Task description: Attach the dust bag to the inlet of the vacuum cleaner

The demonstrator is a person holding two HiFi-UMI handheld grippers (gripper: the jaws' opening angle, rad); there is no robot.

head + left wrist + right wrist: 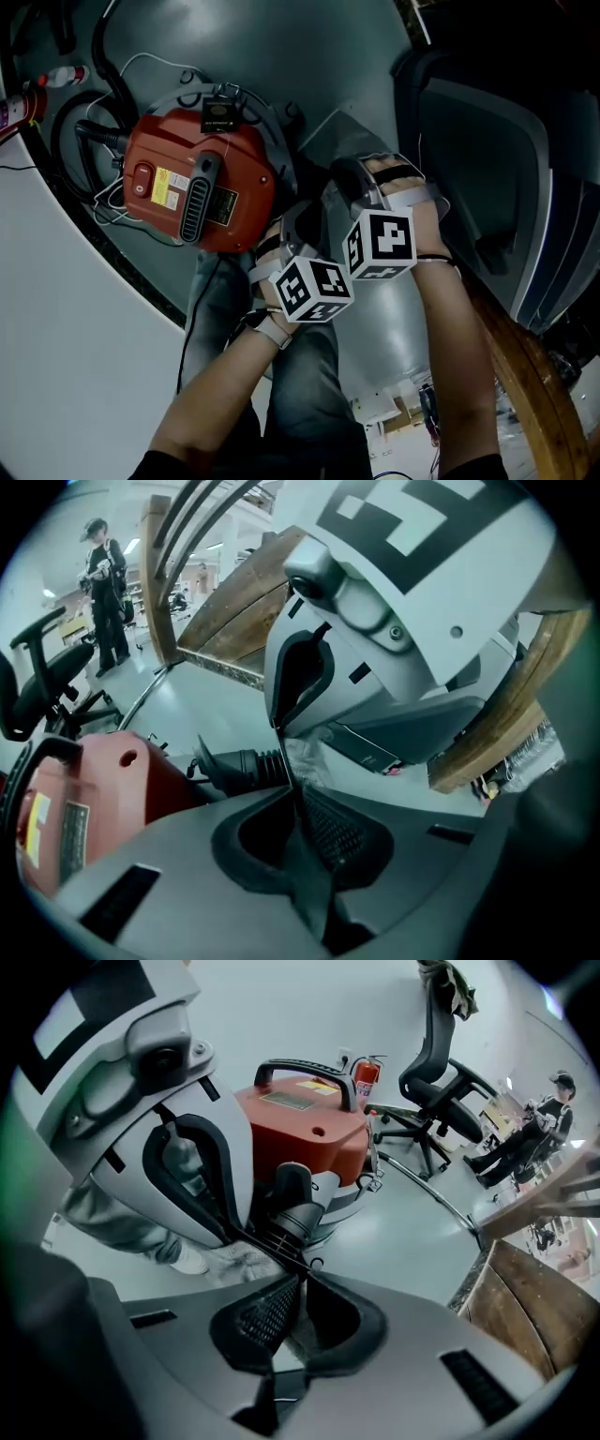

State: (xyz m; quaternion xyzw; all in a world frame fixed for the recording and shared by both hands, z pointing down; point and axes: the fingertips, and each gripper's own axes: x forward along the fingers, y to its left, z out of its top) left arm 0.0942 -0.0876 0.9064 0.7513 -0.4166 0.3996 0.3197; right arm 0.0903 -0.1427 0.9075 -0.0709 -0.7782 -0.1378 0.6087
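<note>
The red vacuum cleaner [197, 183] sits on the floor at the left, with its black ribbed inlet [295, 1208] facing my grippers. The dust bag shows only as crumpled whitish material [234, 1265] with a thin dark edge beside the inlet. My left gripper [291, 230] and right gripper [349, 183] point steeply down, close together, just right of the vacuum. In the left gripper view the jaws [298, 803] are shut on the bag's thin dark edge. In the right gripper view the jaws [302, 1283] are shut with whitish bag material between them. The bag's opening is hidden.
A grey metal drum [384, 328] lies under my arms, beside legs in jeans [300, 384]. A curved wooden edge [525, 375] runs at the right. Black cables [103, 56] loop behind the vacuum. An office chair [441, 1101], a fire extinguisher [366, 1074] and a standing person [103, 583] are farther off.
</note>
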